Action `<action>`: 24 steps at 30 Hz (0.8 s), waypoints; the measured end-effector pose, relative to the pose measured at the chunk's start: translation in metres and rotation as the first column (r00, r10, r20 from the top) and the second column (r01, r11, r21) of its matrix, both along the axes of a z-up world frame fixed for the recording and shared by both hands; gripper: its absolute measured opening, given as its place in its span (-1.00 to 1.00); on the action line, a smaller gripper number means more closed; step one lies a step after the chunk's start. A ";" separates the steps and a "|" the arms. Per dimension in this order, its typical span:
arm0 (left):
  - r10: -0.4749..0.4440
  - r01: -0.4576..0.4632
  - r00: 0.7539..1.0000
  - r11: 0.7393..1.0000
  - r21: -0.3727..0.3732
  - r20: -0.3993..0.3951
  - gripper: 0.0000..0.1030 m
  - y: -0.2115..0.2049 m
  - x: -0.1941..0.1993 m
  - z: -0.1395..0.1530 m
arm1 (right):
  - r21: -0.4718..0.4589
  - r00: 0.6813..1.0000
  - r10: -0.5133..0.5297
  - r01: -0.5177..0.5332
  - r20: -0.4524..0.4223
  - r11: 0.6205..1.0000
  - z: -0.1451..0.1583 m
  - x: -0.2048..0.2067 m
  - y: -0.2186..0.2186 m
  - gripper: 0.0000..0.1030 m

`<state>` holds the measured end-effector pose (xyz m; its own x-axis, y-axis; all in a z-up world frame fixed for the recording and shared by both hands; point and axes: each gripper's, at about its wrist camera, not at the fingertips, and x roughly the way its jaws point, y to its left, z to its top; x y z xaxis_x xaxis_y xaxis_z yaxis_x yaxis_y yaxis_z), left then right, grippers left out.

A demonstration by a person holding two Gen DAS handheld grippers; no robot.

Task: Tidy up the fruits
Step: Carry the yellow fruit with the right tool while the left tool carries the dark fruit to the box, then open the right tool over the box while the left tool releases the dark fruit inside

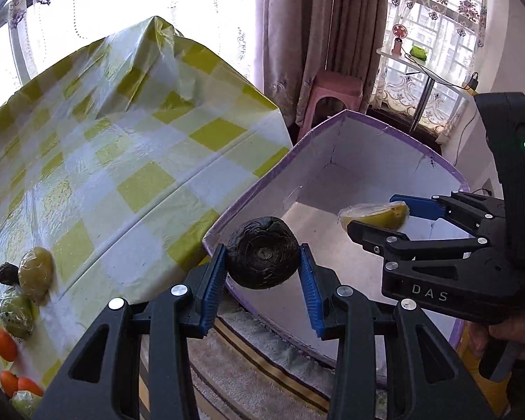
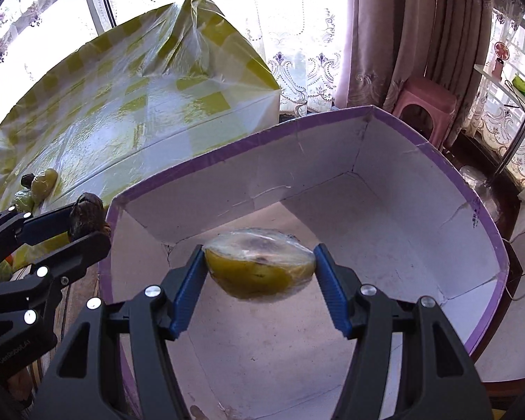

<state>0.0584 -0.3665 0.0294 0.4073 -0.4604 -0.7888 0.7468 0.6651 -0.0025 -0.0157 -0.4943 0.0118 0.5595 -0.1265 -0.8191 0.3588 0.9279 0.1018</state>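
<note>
With left tool [image 1: 262, 257] clamping dark fruit [image 1: 262, 252] and right tool [image 2: 259, 267] clamping wrapped yellow fruit [image 2: 259, 267] over empty box [image 2: 385, 189], release both, then clear desk [image 1: 122, 175].

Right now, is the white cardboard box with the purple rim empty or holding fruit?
Empty: the box floor is bare; both fruits hang in grippers above it.

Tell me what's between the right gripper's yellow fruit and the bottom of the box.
Nothing. In the right wrist view the yellow fruit hangs in the right gripper over the box; the floor beneath it is bare.
</note>
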 end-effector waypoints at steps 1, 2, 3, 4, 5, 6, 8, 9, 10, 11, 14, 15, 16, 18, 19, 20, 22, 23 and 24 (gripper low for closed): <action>-0.005 0.005 1.000 1.000 0.018 -0.005 -0.24 -0.006 0.001 -0.005 | -0.005 1.000 -0.006 0.006 -0.014 1.000 -0.003 0.000 -0.003 0.21; -0.010 0.010 1.000 0.999 0.032 -0.008 -0.24 -0.011 0.003 -0.009 | -0.009 1.000 -0.012 0.012 -0.024 1.000 -0.006 0.001 -0.006 0.21; -0.017 0.017 1.000 0.999 0.038 -0.009 -0.24 -0.015 0.002 -0.012 | -0.010 0.999 -0.017 0.017 -0.030 1.000 -0.009 0.001 -0.008 0.21; -0.026 0.027 1.000 0.998 0.051 -0.012 -0.24 -0.019 0.003 -0.015 | -0.009 0.999 -0.018 0.017 -0.038 1.000 -0.012 0.002 -0.010 0.21; -0.034 0.035 0.999 0.997 0.068 -0.015 -0.24 -0.023 0.003 -0.020 | -0.010 0.999 -0.019 0.018 -0.046 1.000 -0.015 0.002 -0.012 0.21; -0.039 0.040 0.999 0.996 0.082 -0.019 -0.24 -0.027 0.003 -0.024 | -0.013 0.998 -0.026 0.025 -0.053 1.000 -0.018 0.002 -0.014 0.21; -0.042 0.045 0.999 0.994 0.099 -0.027 -0.24 -0.033 0.005 -0.030 | -0.023 0.997 -0.038 0.037 -0.072 0.999 -0.023 0.002 -0.018 0.21; -0.044 0.048 0.998 0.993 0.108 -0.034 -0.23 -0.035 0.006 -0.033 | -0.013 0.997 -0.036 0.035 -0.073 0.999 -0.023 0.003 -0.019 0.22; -0.044 0.048 0.998 0.992 0.112 -0.035 -0.23 -0.035 0.006 -0.034 | -0.014 0.997 -0.033 0.032 -0.072 0.999 -0.023 0.003 -0.019 0.22; -0.046 0.050 0.998 0.992 0.113 -0.034 -0.22 -0.036 0.007 -0.035 | -0.026 0.997 -0.032 0.030 -0.074 0.999 -0.023 0.004 -0.017 0.22; -0.045 0.048 0.998 0.993 0.104 -0.031 -0.02 -0.034 0.006 -0.033 | -0.034 0.997 -0.024 0.022 -0.068 0.999 -0.021 0.005 -0.015 0.33; -0.035 0.037 0.999 0.995 0.097 -0.027 0.03 -0.033 0.007 -0.032 | -0.050 0.997 -0.033 0.030 -0.064 0.998 -0.020 0.004 -0.015 0.38; -0.025 0.028 0.999 0.996 0.087 -0.029 0.16 -0.031 0.008 -0.031 | -0.055 0.997 -0.038 0.035 -0.061 0.998 -0.019 0.005 -0.016 0.41; -0.014 0.016 0.999 0.998 0.063 -0.032 0.33 -0.026 0.009 -0.027 | -0.047 0.998 -0.045 0.042 -0.053 0.998 -0.018 0.004 -0.019 0.50; -0.011 0.012 1.000 0.999 0.053 -0.027 0.40 -0.023 0.008 -0.024 | -0.042 0.998 -0.048 0.046 -0.042 0.998 -0.017 0.002 -0.020 0.56; -0.009 0.010 1.000 0.999 0.045 -0.015 0.49 -0.021 0.006 -0.021 | -0.046 0.998 -0.049 0.048 -0.030 0.998 -0.014 0.001 -0.020 0.57; 0.008 -0.009 1.000 0.999 0.036 0.024 0.67 -0.016 0.001 -0.014 | -0.072 0.999 -0.049 0.049 -0.002 0.996 -0.007 -0.002 -0.018 0.64; 0.021 -0.023 0.999 0.999 0.030 0.039 0.70 -0.012 -0.001 -0.010 | -0.083 0.999 -0.047 0.047 0.012 0.995 -0.003 -0.003 -0.016 0.65; 0.039 -0.041 0.998 0.999 0.021 0.053 0.70 -0.008 -0.003 -0.007 | -0.090 0.999 -0.042 0.044 0.025 0.995 0.001 -0.004 -0.014 0.66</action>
<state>0.0554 -0.3743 0.0228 0.4664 -0.4257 -0.7754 0.7183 0.6938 0.0512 -0.0194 -0.5084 0.0127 0.5706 -0.2238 -0.7901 0.3967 0.9175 0.0267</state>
